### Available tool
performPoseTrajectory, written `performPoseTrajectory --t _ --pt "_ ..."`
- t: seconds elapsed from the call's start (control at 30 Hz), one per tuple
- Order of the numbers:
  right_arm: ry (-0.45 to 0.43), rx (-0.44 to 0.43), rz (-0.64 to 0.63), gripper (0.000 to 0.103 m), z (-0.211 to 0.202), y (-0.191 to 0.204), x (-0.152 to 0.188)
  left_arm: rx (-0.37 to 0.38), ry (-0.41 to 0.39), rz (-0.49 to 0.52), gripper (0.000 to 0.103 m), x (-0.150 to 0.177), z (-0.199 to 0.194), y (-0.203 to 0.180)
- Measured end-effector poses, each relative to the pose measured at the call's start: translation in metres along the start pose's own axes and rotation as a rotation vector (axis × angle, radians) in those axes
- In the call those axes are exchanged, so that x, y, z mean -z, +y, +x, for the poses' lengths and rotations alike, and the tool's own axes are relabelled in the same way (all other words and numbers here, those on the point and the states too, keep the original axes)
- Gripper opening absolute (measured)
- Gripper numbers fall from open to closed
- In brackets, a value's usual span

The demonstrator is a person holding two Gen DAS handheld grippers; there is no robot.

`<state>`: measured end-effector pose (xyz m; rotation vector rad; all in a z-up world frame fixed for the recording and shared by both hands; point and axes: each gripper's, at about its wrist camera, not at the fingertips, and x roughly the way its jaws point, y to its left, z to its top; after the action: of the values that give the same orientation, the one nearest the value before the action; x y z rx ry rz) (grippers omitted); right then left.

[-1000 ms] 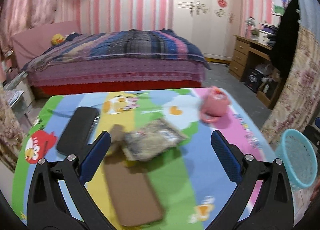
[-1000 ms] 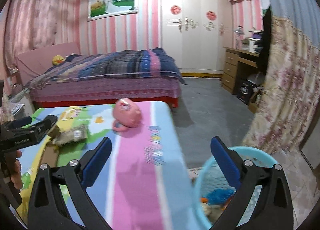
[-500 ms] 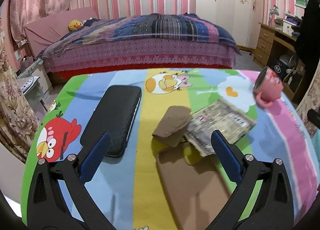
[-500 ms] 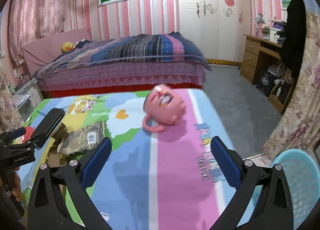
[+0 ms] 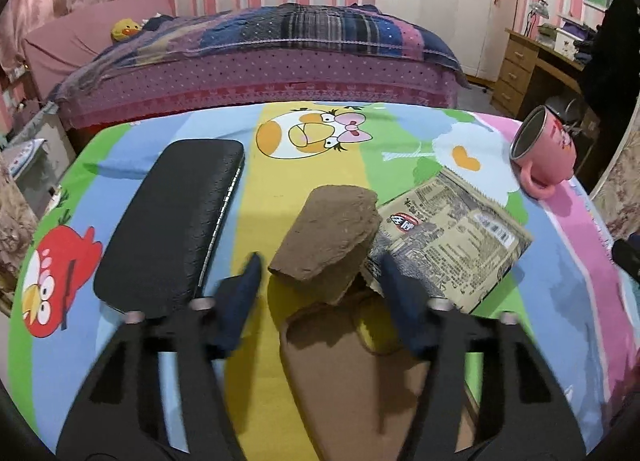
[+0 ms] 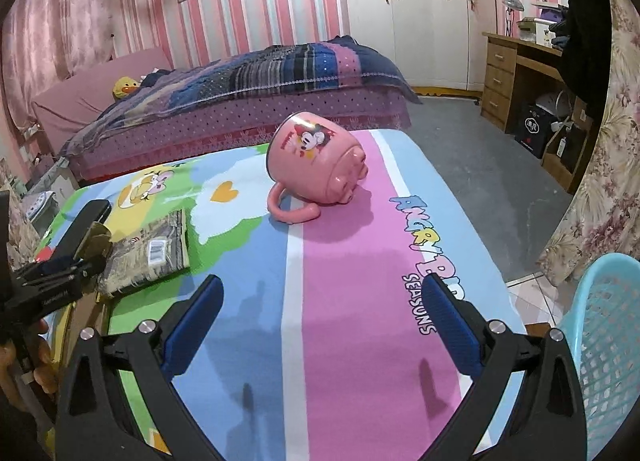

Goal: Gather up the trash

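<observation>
Since a second ago the left gripper (image 5: pixel 318 281) has come down and forward over the table, and its jaws, then spread wide, are now closing around the brown cardboard scrap (image 5: pixel 328 239). The scrap sits between the blue pads, but a gap shows on each side, so they do not yet press on it. It lies straight ahead of this gripper, its long axis running away from the fingers and slightly toward the table's far right corner, its near end lifted off the cloth. It overlaps the near left corner of a printed snack wrapper (image 5: pixel 456 239), which lies flat just to its right. A flat brown sheet (image 5: pixel 360 373) lies under the gripper toward the near edge.

The right gripper (image 6: pixel 320 313) has also dropped lower; its jaws stand wide apart with nothing between them, over the pink stripe near the table's right edge. The left hand is clearly the nearer one to the scrap; the right would be my pick for the wrapper.

A black case (image 5: pixel 168 221) lies toward the left edge, and a pink mug (image 6: pixel 316 169) is tipped on its side near the far right corner. The cartoon-printed tablecloth (image 6: pixel 360 281) covers the table. A blue basket (image 6: pixel 600 341) stands just off the right edge, probably the bin. Beyond are a bed (image 6: pixel 248 93), a white wardrobe and a wooden desk.
</observation>
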<state>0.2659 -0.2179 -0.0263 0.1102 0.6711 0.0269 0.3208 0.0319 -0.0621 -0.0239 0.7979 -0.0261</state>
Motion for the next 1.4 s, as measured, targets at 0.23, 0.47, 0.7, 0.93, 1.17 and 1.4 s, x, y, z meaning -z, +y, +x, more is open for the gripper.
performPoseTrajectory --t 0.23,0.47,0.7,0.93,1.17,1.4 --pt "-0.005 -0.027 -0.074 0.097 -0.004 0.025 0.002 -0.041 -0.041 0.019 0.035 0.005 -0.026 0.009" --pt "-0.018 -0.089 -0.262 0.097 -0.003 0.079 -0.003 -0.100 -0.049 -0.066 0.021 0.008 -0.057 0.037" --pt "-0.001 -0.117 -0.365 0.097 0.023 0.126 -0.026 -0.105 -0.050 -0.087 0.020 0.010 -0.055 0.066" --pt "0.133 -0.143 -0.336 0.096 0.074 0.135 -0.027 -0.111 -0.052 -0.133 0.020 0.012 -0.058 0.099" --pt "0.176 -0.206 -0.336 0.038 0.086 0.141 -0.010 -0.087 -0.040 -0.138 0.061 0.011 -0.057 0.093" --pt "0.091 -0.209 -0.364 0.011 0.066 0.138 -0.008 -0.071 -0.023 -0.063 0.069 0.009 -0.045 0.065"
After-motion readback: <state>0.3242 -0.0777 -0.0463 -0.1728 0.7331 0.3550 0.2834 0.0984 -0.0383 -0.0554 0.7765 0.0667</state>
